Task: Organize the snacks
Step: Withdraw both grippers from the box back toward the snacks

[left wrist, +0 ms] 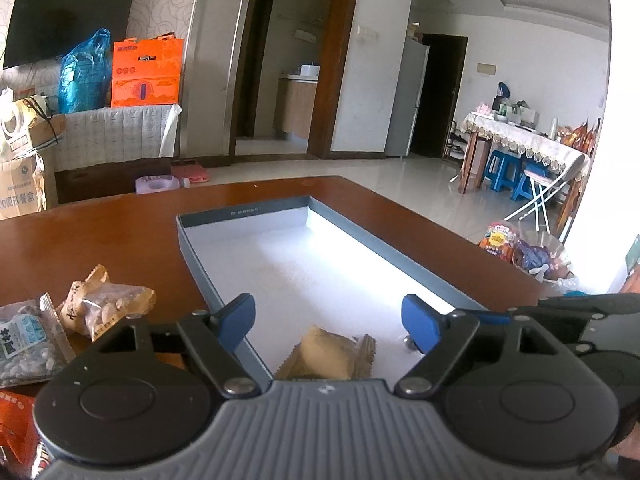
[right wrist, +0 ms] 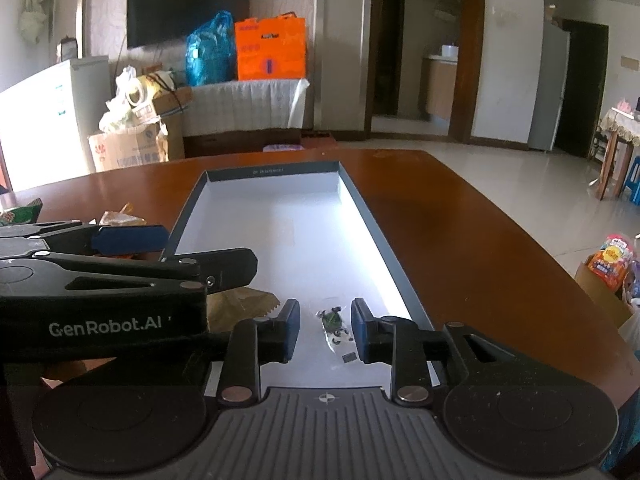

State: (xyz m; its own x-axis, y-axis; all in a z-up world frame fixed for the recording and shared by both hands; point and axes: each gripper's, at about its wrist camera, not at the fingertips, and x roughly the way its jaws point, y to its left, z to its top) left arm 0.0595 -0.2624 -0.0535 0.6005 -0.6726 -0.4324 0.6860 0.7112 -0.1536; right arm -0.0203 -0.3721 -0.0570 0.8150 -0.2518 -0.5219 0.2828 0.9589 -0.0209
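ok so starting at the fingers: the left gripper [left wrist: 329,322] has its blue pads spread wide with nothing pinched. A yellowish pastry packet [left wrist: 334,354] lies on the floor of the box right below and between them, not touched by either pad as far as I can see. The right gripper [right wrist: 325,330] has its jaws a little apart, and a small clear packet with green and black bits [right wrist: 333,325] sits on the box floor in the gap; the pads don't look like they're pressing on it. From the right wrist view the left gripper shows side-on, over the near left corner of the box, with the crinkled edge of the pastry wrapper peeking out beneath it.

Both packets are in the near end of the long shallow box [left wrist: 192,248], grey walls, white inside, the rest of it bare. It sits on a brown wooden table [left wrist: 100,236].

To the left of the box, outside it, more snacks wait on the table: a tan bag of nuts [left wrist: 106,304] and a clear bag of small grey pieces [left wrist: 26,344], just beside each other, plus something orange at the very corner, cut off.

Further out: a dark TV [right wrist: 188,4] on the wall, a blue plastic bag [right wrist: 210,50] and orange gift bag [right wrist: 271,50] on a covered cabinet, and a dining table with a lace cloth [left wrist: 520,140] off to the right
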